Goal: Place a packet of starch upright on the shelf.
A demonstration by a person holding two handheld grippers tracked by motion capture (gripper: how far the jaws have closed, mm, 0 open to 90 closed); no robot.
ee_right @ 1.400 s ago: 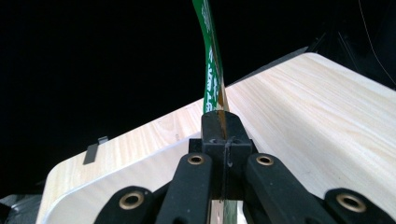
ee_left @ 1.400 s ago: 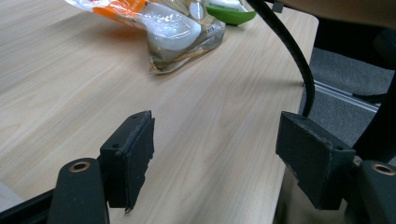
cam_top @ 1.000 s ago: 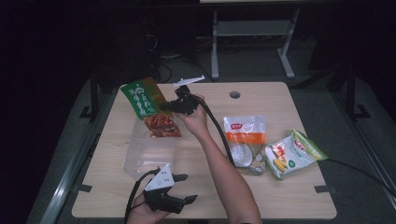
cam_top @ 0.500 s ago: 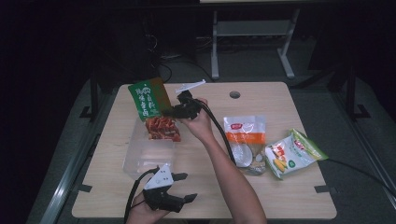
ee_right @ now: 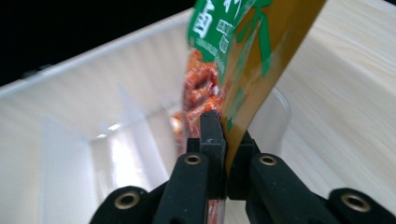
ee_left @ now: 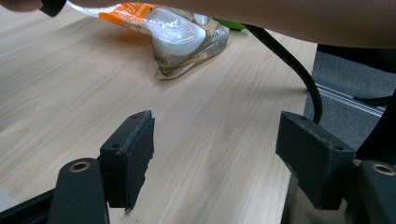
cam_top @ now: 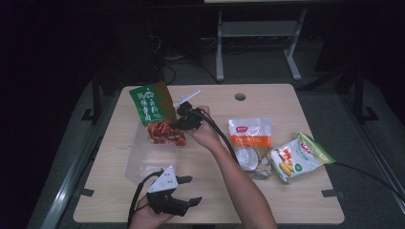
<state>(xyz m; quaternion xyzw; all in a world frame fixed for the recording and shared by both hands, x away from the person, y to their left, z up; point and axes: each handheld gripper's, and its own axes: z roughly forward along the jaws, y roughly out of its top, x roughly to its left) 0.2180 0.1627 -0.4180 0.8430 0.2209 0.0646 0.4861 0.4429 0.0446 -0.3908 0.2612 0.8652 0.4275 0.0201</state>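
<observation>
bare bench (cam_top: 215, 186) lies wide open between the left gripper (cam_top: 184, 202) and the tub (cam_top: 143, 160). the right forearm (cam_top: 234, 176) and its cable (cam_top: 222, 138) bar the way across to the two packets (cam_top: 250, 143) at the right.

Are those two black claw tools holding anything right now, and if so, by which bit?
The right gripper pinches the green snack packet by its edge, over the clear plastic box. The left gripper holds nothing; its jaws stand open above the table.
</observation>
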